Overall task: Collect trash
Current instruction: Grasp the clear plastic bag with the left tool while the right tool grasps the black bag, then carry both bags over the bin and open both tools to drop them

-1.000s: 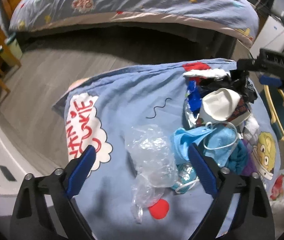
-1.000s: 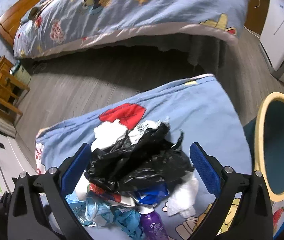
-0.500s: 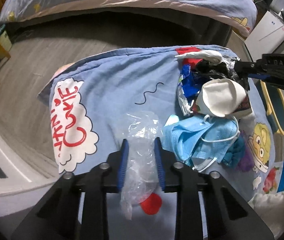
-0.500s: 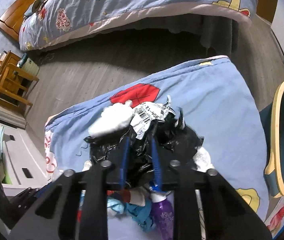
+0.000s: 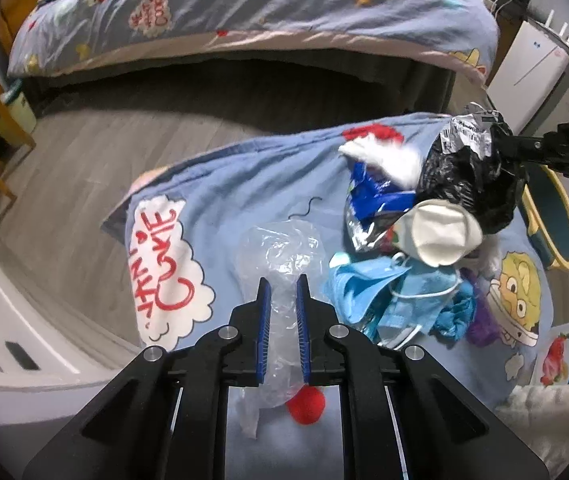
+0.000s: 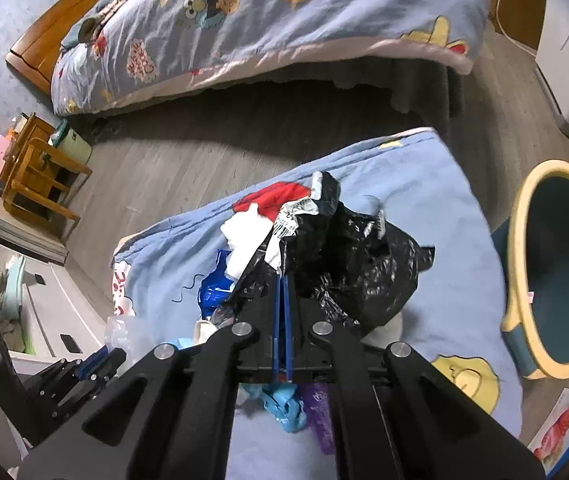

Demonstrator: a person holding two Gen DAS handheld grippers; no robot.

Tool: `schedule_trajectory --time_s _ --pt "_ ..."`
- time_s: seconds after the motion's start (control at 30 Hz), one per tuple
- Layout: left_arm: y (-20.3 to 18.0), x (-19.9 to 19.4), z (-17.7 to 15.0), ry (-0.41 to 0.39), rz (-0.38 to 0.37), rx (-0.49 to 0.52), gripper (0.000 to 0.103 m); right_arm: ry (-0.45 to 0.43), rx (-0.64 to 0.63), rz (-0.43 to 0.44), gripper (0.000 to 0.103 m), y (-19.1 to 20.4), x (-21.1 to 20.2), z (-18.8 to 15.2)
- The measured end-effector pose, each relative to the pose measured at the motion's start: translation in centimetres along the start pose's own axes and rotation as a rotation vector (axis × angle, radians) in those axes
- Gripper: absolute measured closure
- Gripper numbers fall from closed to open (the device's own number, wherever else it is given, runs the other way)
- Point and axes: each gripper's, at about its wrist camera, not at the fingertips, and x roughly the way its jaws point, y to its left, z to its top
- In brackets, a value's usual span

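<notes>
My left gripper (image 5: 283, 284) is shut on a crumpled clear plastic bag (image 5: 280, 256) that rests on the blue cartoon blanket (image 5: 220, 200). My right gripper (image 6: 283, 280) is shut on a black plastic bag (image 6: 356, 256) with a white barcode label, held a little above the trash pile; it also shows in the left wrist view (image 5: 468, 184). The pile holds a blue face mask (image 5: 372, 292), a white cup mask (image 5: 440, 236), a blue foil wrapper (image 5: 372, 200), white tissue (image 5: 384, 156) and a purple bottle (image 6: 320, 412).
A teal bin with a yellow rim (image 6: 560, 268) stands on the floor right of the blanket. A bed with a cartoon quilt (image 6: 284, 12) lies beyond a strip of grey wood floor (image 6: 172, 156). A wooden stool (image 6: 32, 176) is far left. A white cabinet (image 6: 568, 56) is at right.
Both grippers went from open to shut: the left closed on the clear plastic bag, the right closed on the black bag and lifted it slightly.
</notes>
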Motion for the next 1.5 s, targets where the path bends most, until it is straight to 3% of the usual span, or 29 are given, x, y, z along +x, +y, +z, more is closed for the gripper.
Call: schedule_trajectory --time_s 0.43,0.83,1.1,1.5 --pt "-2.2 -3.1 2.1 -0.123 0.004 0.023 0.090 -0.108 0.032 -0.014 0.102 -4.3 -6.6 0.3" --pt "-7.6 -5.6 4.5 -0.274 0.000 0.083 0.090 -0.152 0.087 -0.047 0.102 -10.0 -9.3 0.6" --pt "-11.4 -6.0 5.5 -0.310 -0.037 0.109 0.090 -0.172 0.131 -0.049 0.102 -13.4 -10.2 0.9" --pt "-18.0 -6.3 6.8 -0.345 -0.150 0.170 0.090 -0.194 0.209 -0.064 0.102 -19.8 -11.5 0.7"
